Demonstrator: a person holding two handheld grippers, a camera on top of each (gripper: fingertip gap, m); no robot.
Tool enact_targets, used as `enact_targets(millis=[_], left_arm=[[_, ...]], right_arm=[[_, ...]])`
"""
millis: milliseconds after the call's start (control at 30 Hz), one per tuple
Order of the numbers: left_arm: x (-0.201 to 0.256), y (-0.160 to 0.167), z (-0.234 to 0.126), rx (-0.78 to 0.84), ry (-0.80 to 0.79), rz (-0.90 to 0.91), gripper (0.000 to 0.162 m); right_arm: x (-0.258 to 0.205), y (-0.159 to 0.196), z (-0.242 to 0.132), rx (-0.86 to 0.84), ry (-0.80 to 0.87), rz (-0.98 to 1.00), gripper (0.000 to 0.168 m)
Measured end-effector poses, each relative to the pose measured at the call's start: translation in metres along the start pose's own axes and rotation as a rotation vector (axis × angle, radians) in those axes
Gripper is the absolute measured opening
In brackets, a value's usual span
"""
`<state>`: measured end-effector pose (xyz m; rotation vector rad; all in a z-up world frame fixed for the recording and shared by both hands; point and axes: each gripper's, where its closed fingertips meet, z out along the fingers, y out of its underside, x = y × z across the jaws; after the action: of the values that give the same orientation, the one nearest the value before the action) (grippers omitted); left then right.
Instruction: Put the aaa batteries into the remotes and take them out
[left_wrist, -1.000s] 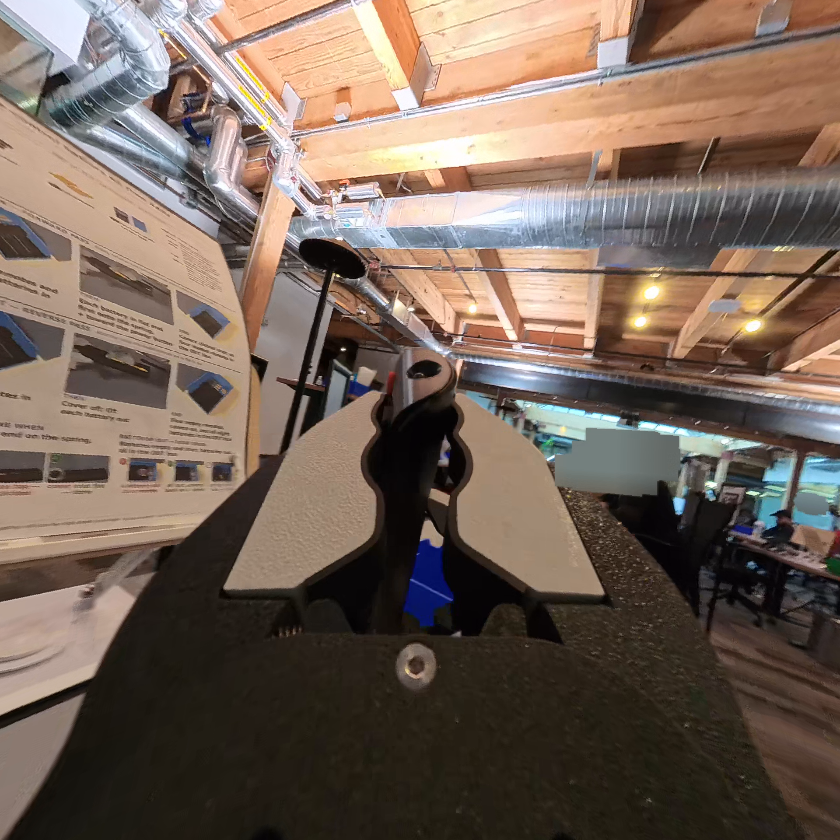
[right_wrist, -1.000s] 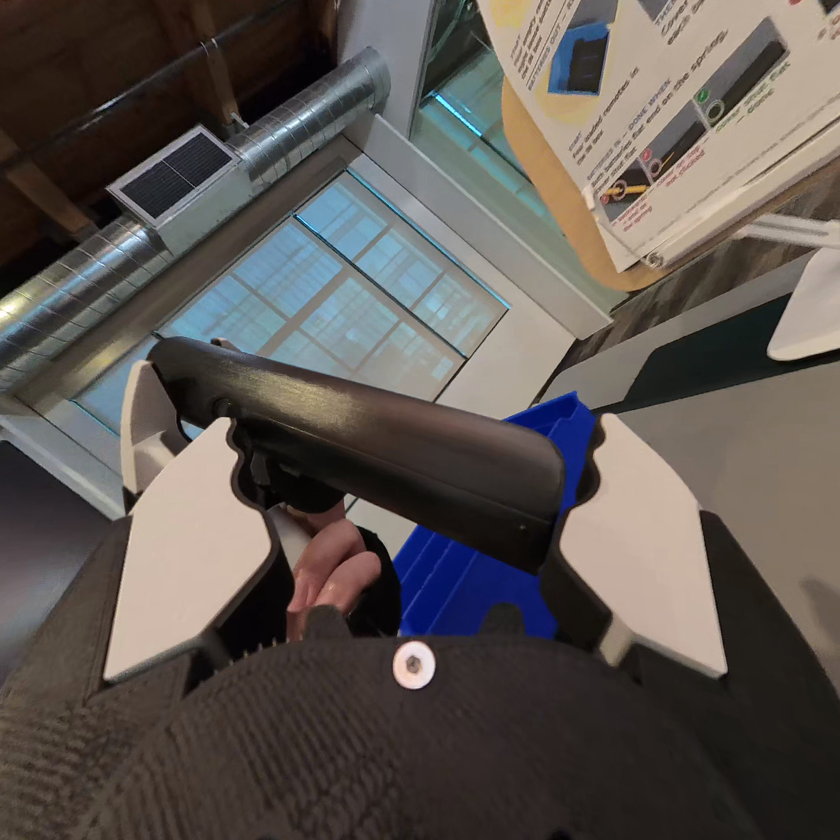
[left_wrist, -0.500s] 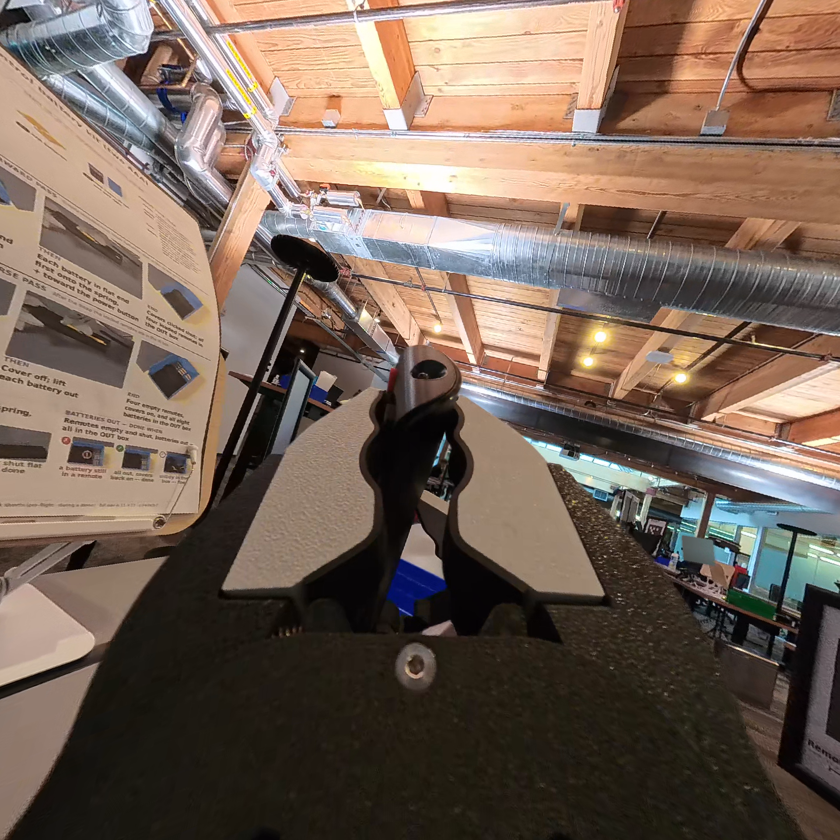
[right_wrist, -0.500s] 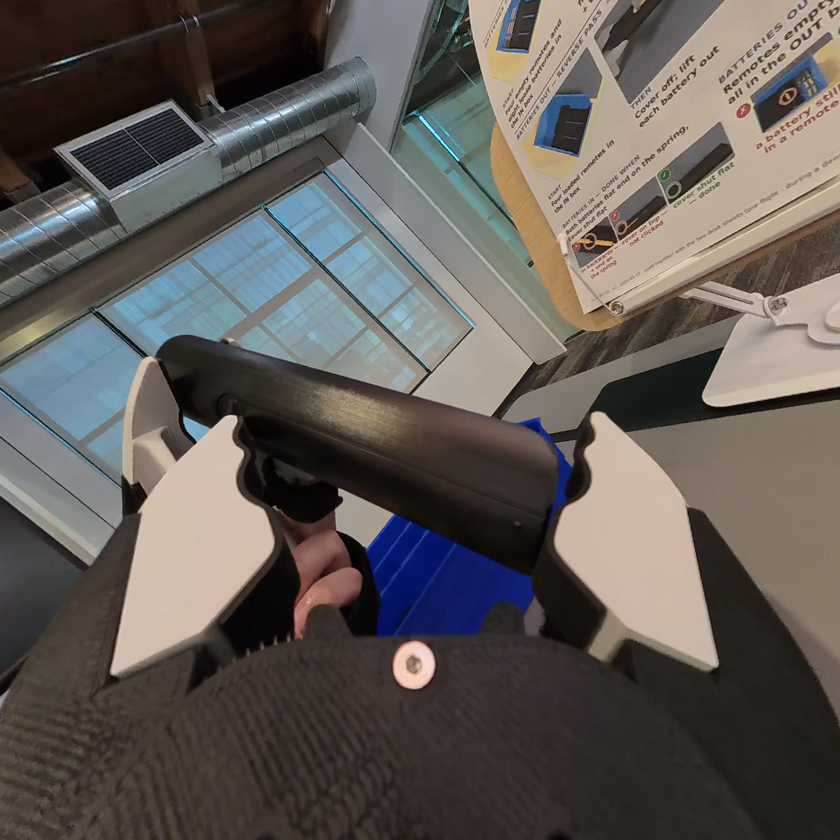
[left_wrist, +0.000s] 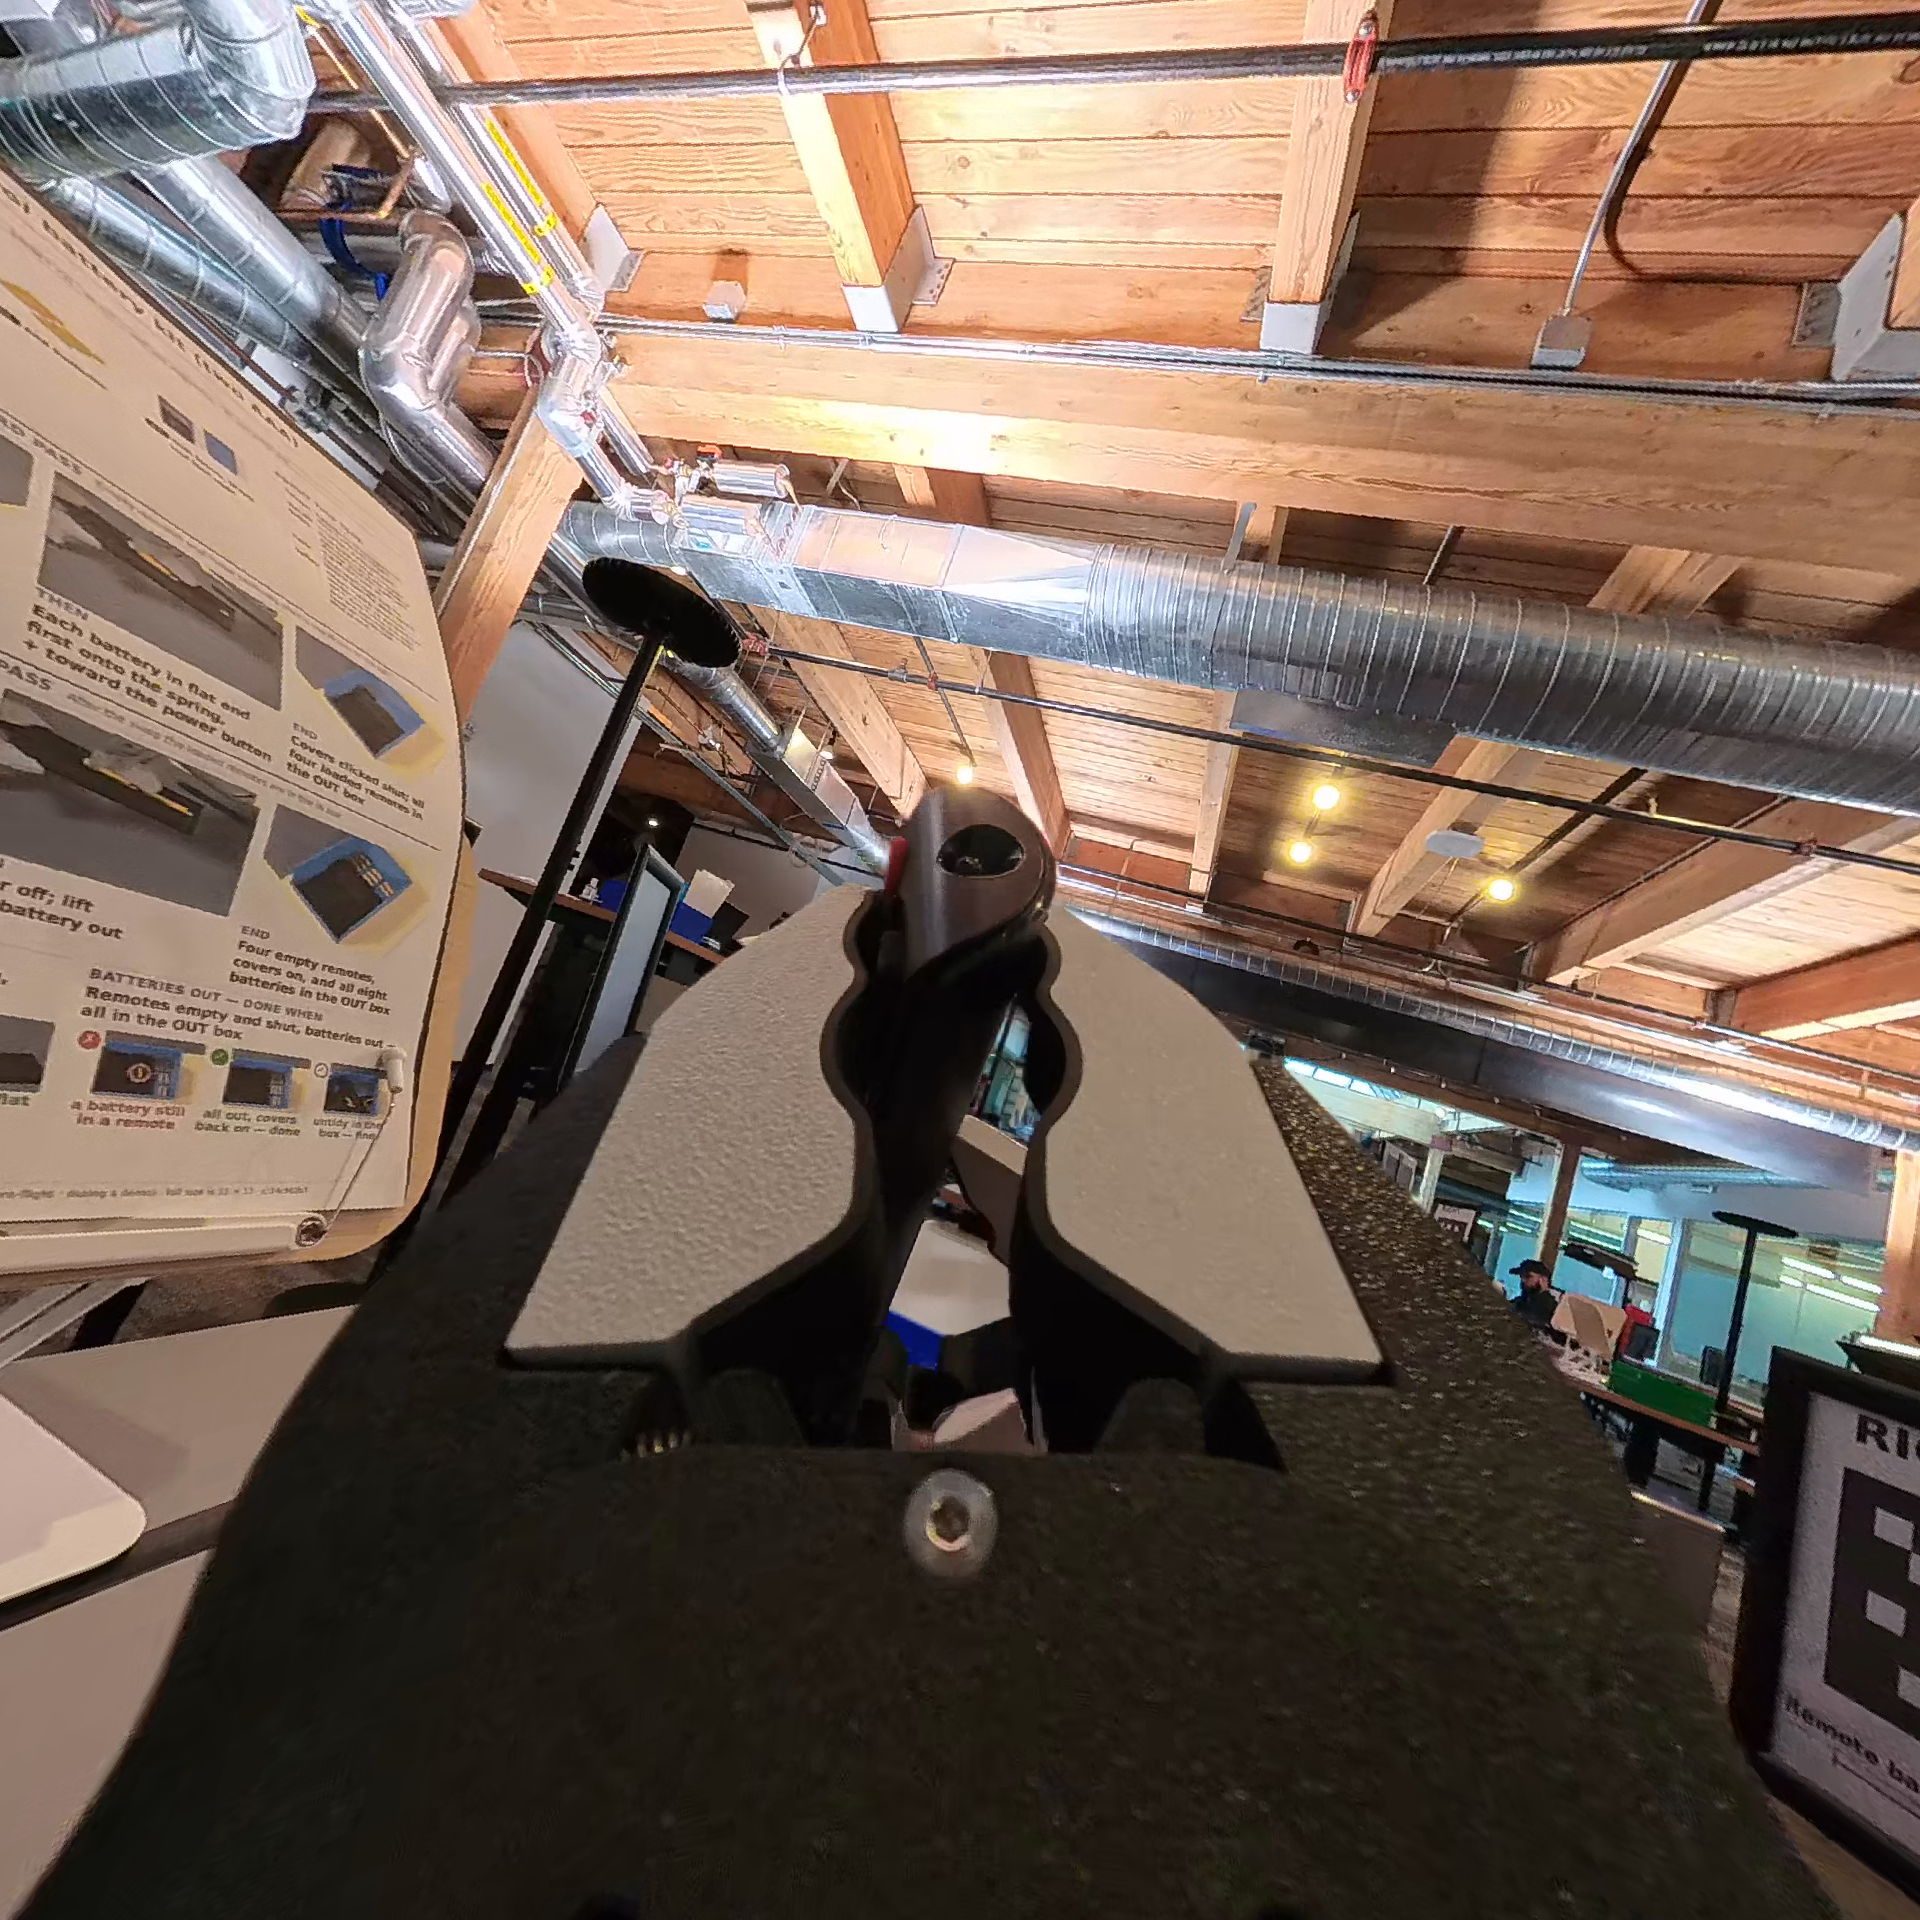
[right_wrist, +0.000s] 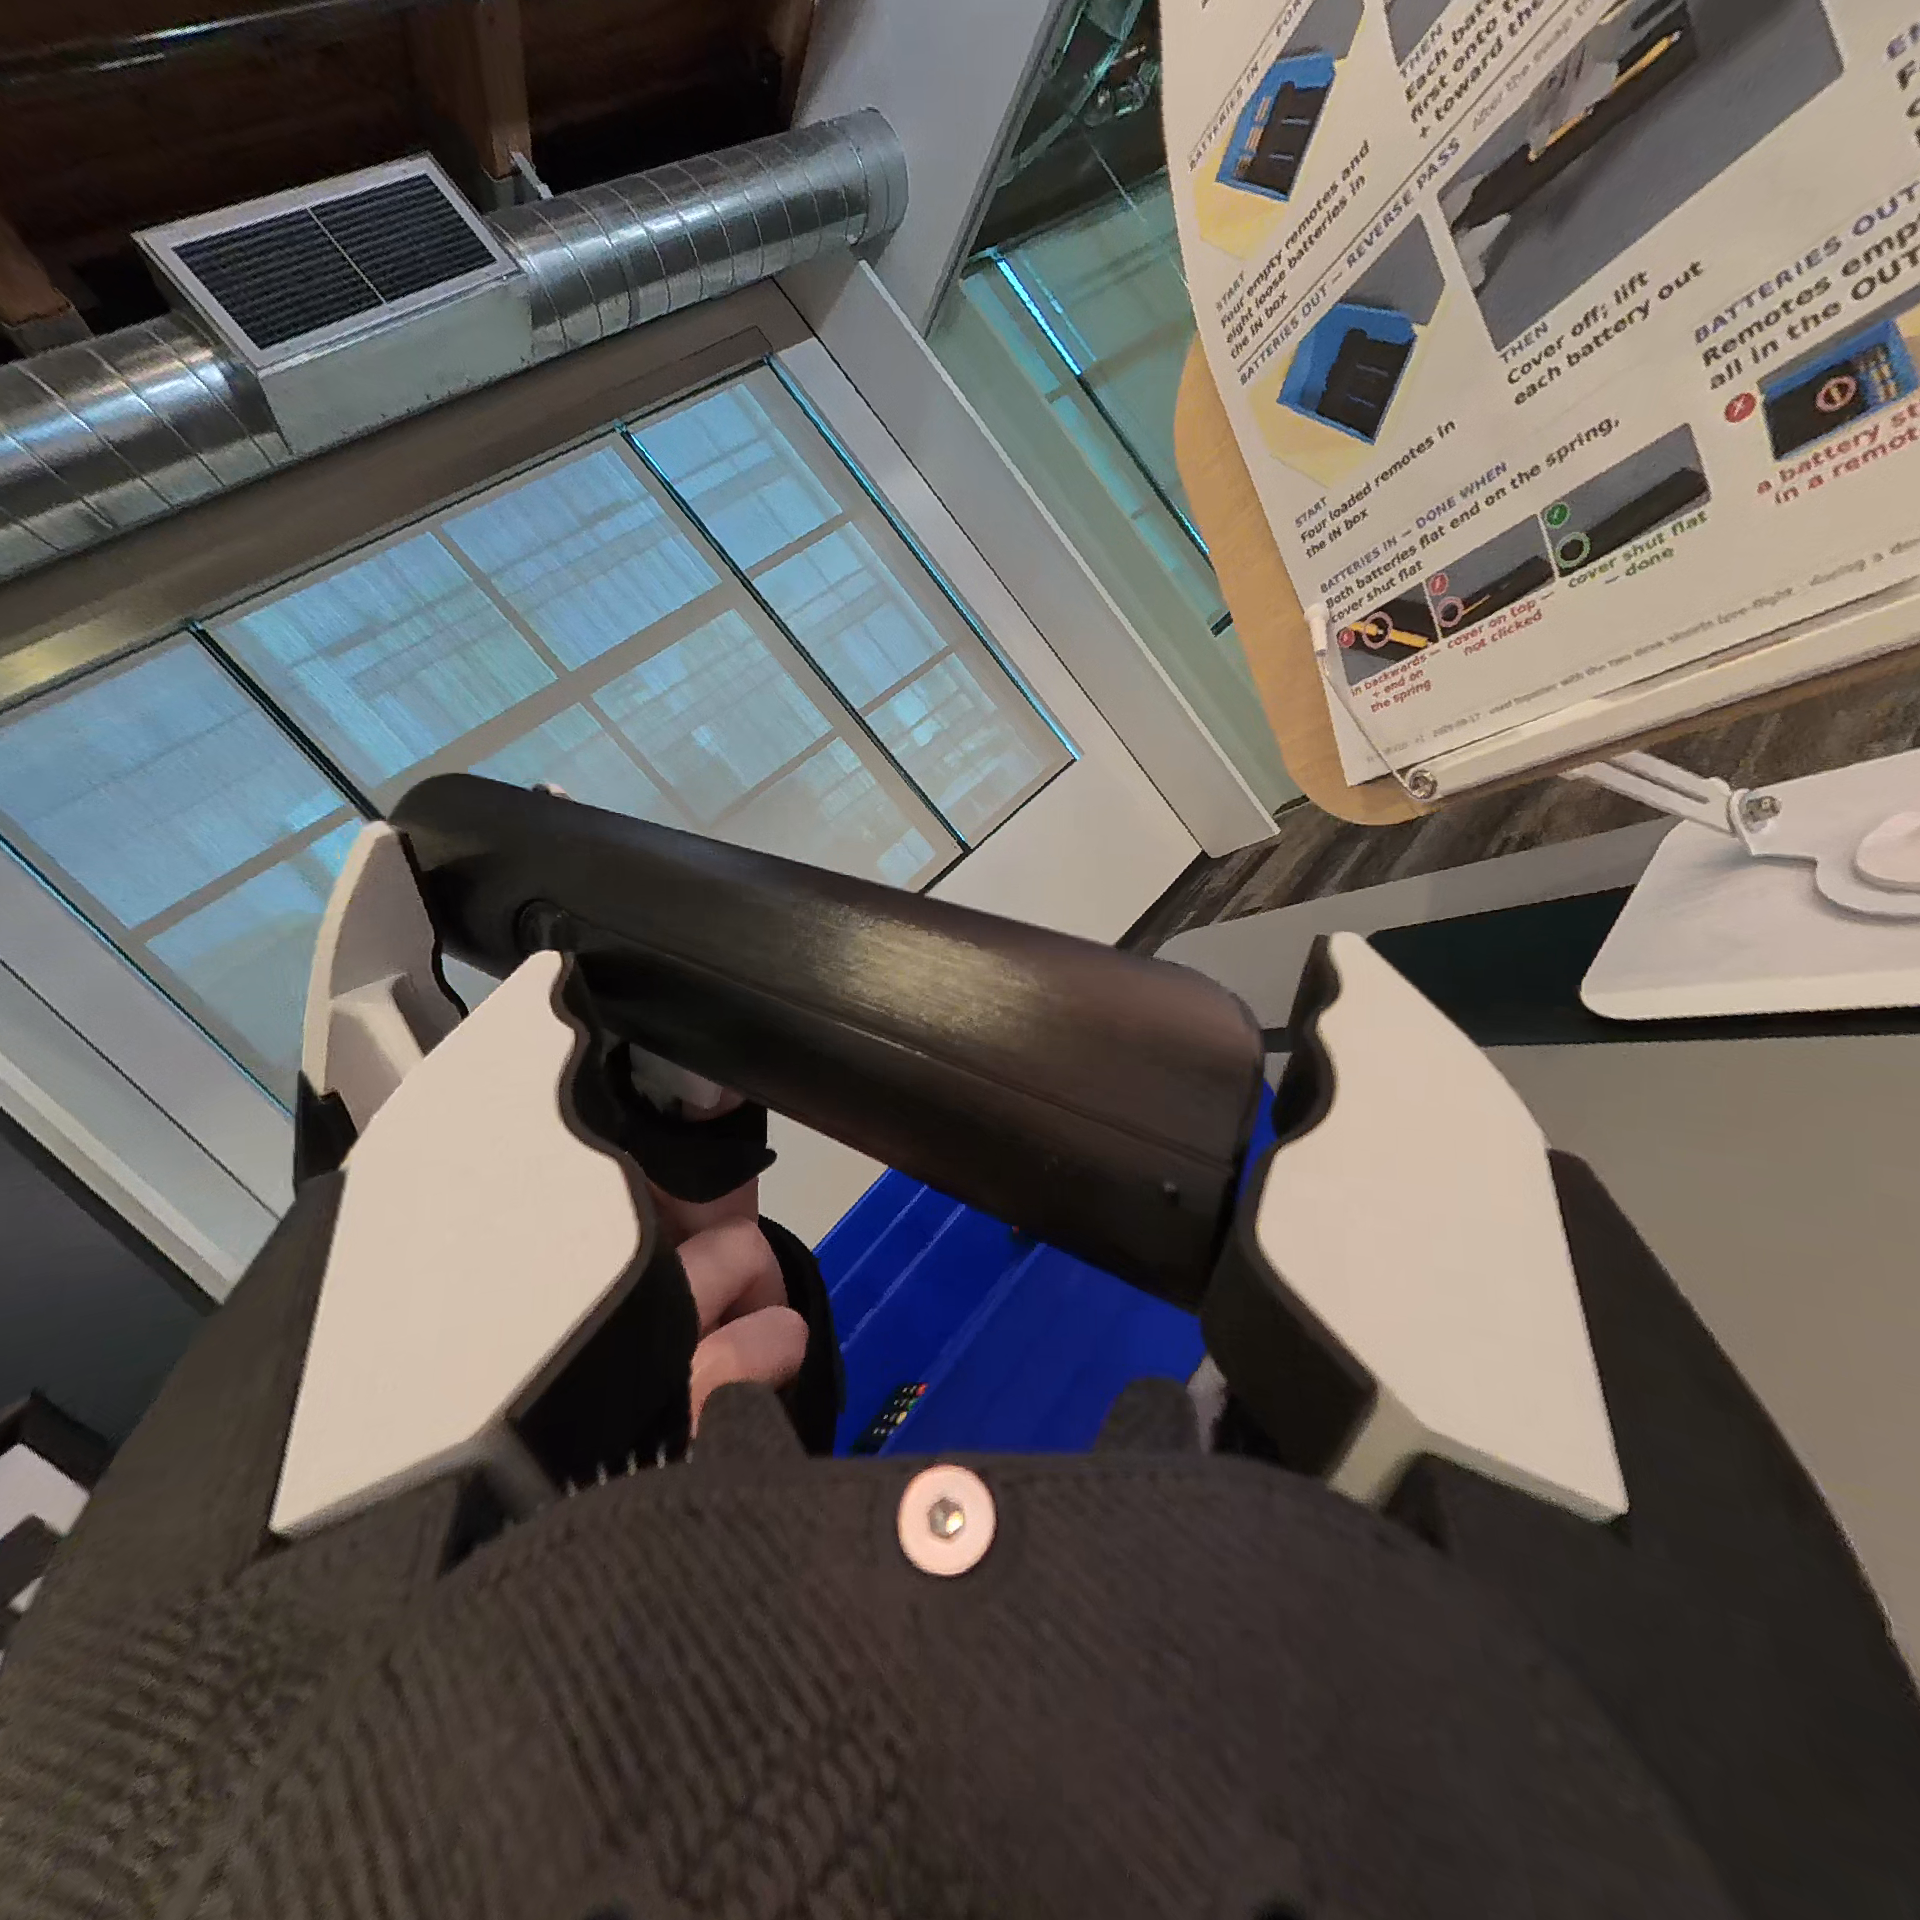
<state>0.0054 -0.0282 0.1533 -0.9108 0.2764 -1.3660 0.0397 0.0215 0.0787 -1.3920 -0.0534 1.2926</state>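
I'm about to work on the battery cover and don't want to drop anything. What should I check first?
1. Left gripper clamped on the remote: ok, shut on one end.
2. Right gripper free to act: ok, its jaws stand wide apart with the remote lying across them.
3. Battery cover facing the right gripper: cannot tell, no cover seam is clearly seen.
4. Batteries inside: cannot tell.
5. Blue bin below the remote to catch a drop: ok.
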Motion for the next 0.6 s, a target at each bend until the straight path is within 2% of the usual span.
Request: enact_targets(millis=[100,133,167,200,233,267,367,433,533,600], left_arm=[[-0.002,-0.003,-0.001,0.011,-0.007,-0.012,0.026],[-0.009,-0.014,-0.005,0.071,-0.039,-0.058,0.024],[-0.001,-0.015,-0.006,0.033,0.068,-0.144,0.025],[0.004,-0.001,0.001,-0.044,0.083,-0.118,0.025],[0.004,-0.001,0.002,-0.02,0.028,-0.002,0.025],[0.004,-0.005,0.001,0.006,-0.001,0.027,0.024],[0.006,-0.008,0.002,-0.001,0.025,0.022,0.023],[0.002,-0.013,0.0,0.017,0.016,-0.021,0.024],[-0.003,-0.027,-0.006,0.083,0.032,-0.121,0.023],[-0.005,-0.039,-0.011,0.132,0.061,-0.188,0.023]], right_arm=[[-0.004,-0.002,-0.001,-0.002,-0.038,-0.01,0.124],[-0.017,-0.015,-0.011,0.08,-0.168,0.023,0.111],[-0.02,-0.034,-0.025,0.195,-0.25,0.108,0.029],[-0.011,-0.044,-0.028,0.234,-0.231,0.156,0.021],[-0.008,-0.042,-0.026,0.188,-0.219,0.134,0.022],[-0.007,-0.035,-0.022,0.107,-0.2,0.084,0.027],[-0.009,-0.034,-0.028,0.079,-0.145,-0.11,0.03],[-0.012,-0.028,-0.029,0.058,-0.17,-0.136,0.029],[-0.018,-0.021,-0.032,0.054,-0.287,-0.049,0.061],[-0.024,-0.014,-0.037,0.041,-0.401,0.007,0.07]])
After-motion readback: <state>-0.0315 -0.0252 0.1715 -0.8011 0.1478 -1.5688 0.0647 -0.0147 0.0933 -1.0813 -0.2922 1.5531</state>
